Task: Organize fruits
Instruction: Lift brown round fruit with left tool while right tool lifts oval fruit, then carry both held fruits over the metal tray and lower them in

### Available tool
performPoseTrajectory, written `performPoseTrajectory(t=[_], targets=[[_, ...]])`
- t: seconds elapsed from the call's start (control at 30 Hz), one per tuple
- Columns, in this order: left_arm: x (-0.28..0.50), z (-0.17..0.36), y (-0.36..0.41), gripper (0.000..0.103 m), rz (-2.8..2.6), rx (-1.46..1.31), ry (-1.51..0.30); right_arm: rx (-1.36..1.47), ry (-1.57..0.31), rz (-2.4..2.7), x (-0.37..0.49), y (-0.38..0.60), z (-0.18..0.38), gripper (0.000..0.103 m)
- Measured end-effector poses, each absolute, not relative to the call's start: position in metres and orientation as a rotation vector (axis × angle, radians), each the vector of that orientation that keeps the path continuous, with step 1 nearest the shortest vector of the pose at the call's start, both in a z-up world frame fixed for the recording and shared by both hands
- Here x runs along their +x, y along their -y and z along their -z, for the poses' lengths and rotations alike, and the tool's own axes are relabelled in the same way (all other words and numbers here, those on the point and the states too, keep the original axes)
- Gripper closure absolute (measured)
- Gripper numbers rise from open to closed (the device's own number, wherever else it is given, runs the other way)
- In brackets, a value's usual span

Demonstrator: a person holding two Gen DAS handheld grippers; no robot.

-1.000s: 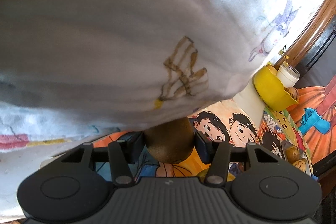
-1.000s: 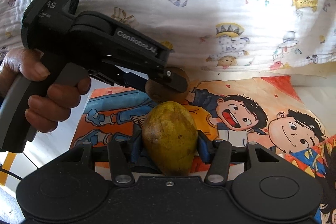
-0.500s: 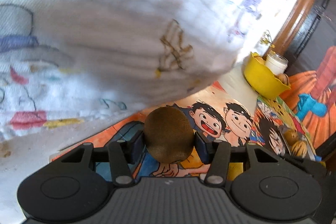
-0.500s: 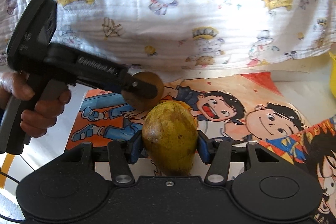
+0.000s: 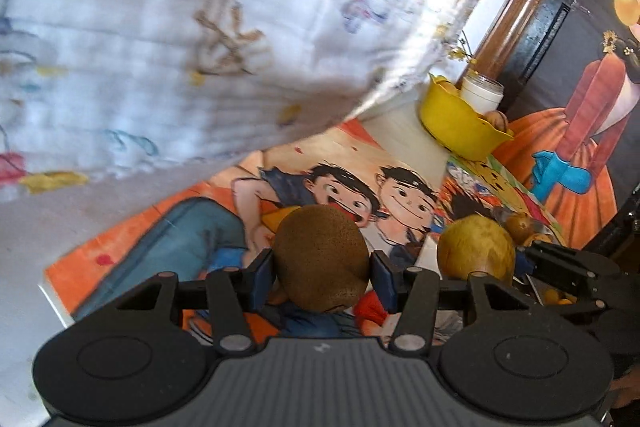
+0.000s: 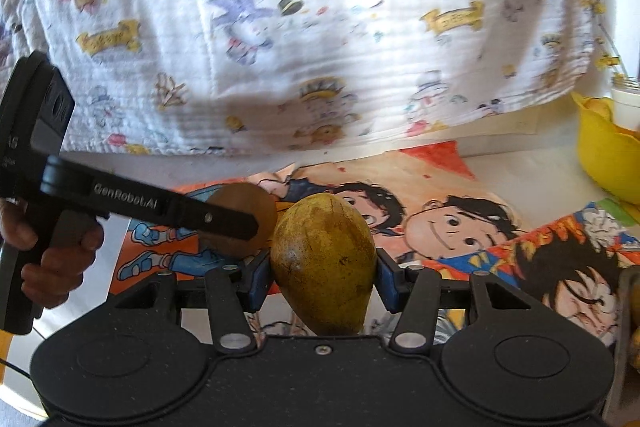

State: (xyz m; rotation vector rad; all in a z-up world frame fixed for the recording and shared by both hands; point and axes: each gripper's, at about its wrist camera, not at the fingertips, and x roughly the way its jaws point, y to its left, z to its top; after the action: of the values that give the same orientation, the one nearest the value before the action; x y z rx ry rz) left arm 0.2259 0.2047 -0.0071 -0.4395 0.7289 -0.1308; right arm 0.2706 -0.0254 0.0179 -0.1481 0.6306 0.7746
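Fruits are being carried two at a time, one in each gripper, which is probably why both hands are hovering together above the cartoon mat [image 5: 340,163] rather than working in turn.

From the left wrist view, the left gripper [image 5: 322,269] is clamping a brown kiwi [image 5: 322,259] between its blue fingers [image 5: 262,277], the pads pressing on both sides, so the fruit is hanging clear above the mat. Just to the right of the kiwi, the right gripper's green-yellow mango [image 5: 476,249] is showing, held at about the same height. Beyond the mat, at its far right corner, a yellow bowl [image 5: 456,123] is sitting on the tabletop with at least one brownish fruit [image 5: 496,118] peeking over its rim; what else is inside I cannot tell. A white jar [image 5: 482,93] is standing just behind the bowl. To the right of the mat, a few small fruits [image 5: 520,225] are lying in what looks like a tray, though its edges are unclear.

From the right wrist view, the right gripper [image 6: 323,279] is squeezing the mango [image 6: 324,263] upright between its fingers [image 6: 386,285], above the mat [image 6: 440,187]. The left gripper [image 6: 224,217] is reaching in from the left with the kiwi [image 6: 244,203], just beside the mango, a hand [image 6: 56,259] wrapping its handle. The bowl [image 6: 604,155] is sitting at the mat's far right edge, likely the drop-off. A person's printed white shirt [image 6: 320,27] is filling the background.
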Motion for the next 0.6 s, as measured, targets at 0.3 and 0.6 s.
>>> performPoseTrajectory(t=[0.3,0.6], targets=[[0.223,-0.005,-0.176,0.047,0.194,-0.435,-0.723,-0.094,-0.604,-0.696,0.266,0.068,-0.035,0.049],[0.23,-0.035,-0.124,0.047,0.268,-0.386,-0.7,-0.044,-0.571,-0.61,0.259,0.128,-0.051,0.049]])
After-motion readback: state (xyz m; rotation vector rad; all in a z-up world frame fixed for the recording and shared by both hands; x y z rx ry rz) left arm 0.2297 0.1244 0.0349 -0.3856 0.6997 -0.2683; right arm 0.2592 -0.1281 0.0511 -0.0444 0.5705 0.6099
